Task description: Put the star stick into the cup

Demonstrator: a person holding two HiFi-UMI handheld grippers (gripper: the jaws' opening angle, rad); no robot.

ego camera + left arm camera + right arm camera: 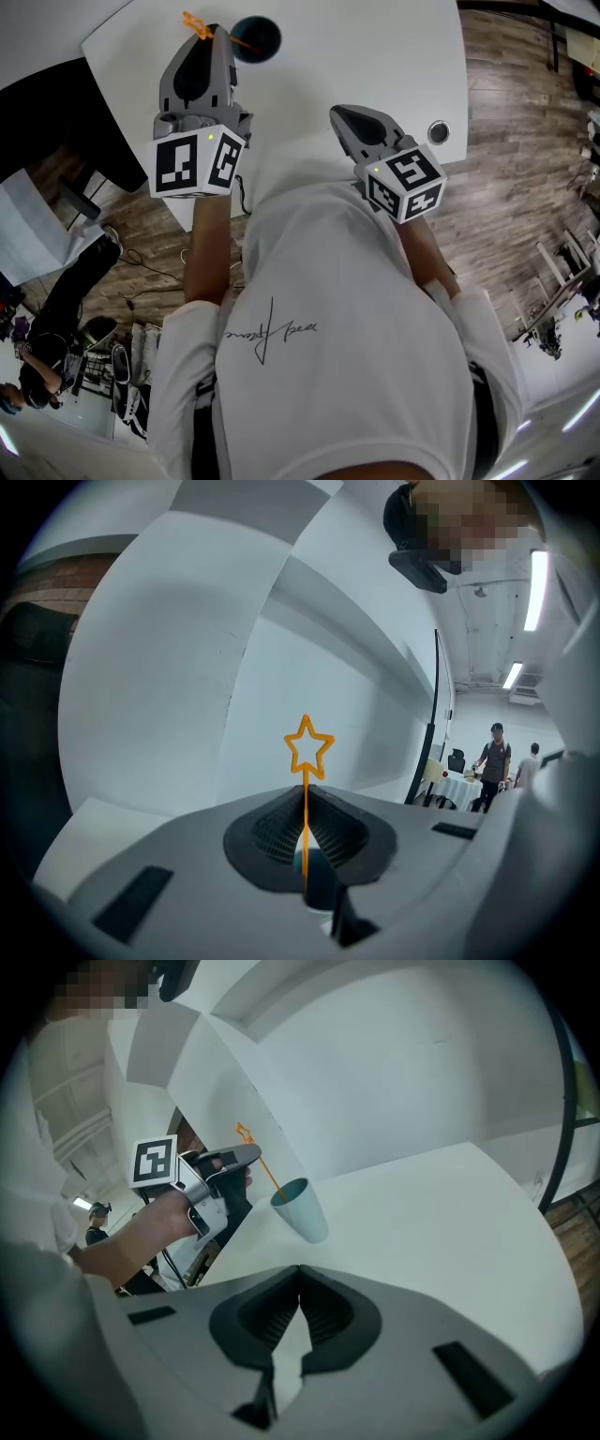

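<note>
The orange star stick (308, 745) stands upright between my left gripper's jaws, star on top. My left gripper (305, 803) is shut on its thin shaft. From the head view, the left gripper (217, 33) sits at the table's far left, right beside the teal cup (255, 37), with the stick (225, 36) slanting from the star down to the cup's mouth. In the right gripper view the stick (265, 1168) has its lower end at the rim of the upright cup (302, 1208). My right gripper (299, 1274) is shut and empty, held back over the table (375, 56).
A round metal grommet (438, 132) is set into the table near its right edge. A dark chair (56, 122) stands left of the table. Two people (492, 761) stand far off in the room.
</note>
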